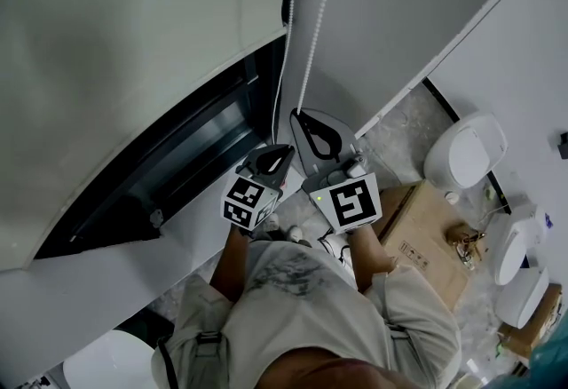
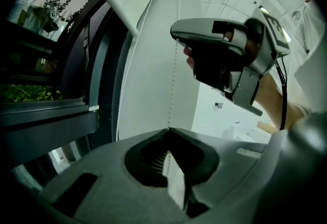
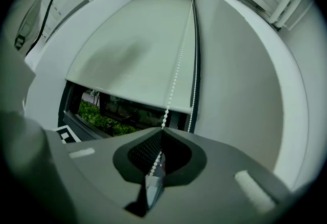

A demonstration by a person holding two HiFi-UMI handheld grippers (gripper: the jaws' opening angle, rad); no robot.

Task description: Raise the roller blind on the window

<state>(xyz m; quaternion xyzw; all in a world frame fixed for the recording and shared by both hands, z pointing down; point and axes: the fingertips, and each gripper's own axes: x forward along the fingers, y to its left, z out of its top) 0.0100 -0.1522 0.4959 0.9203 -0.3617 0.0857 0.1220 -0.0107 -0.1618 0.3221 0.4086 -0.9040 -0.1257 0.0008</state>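
Left gripper and right gripper sit side by side, fingers clamped on bead chain.

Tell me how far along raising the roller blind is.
Partly done: the roller blind has a strip of window uncovered below its bottom edge. In hand: the left gripper and right gripper are both shut on the bead chain. Left: the blind covers most of the window, so more pulling.

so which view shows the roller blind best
The right gripper view: the whole roller blind is framed, bottom edge included. The head view shows it foreshortened; the left gripper view catches only a corner.
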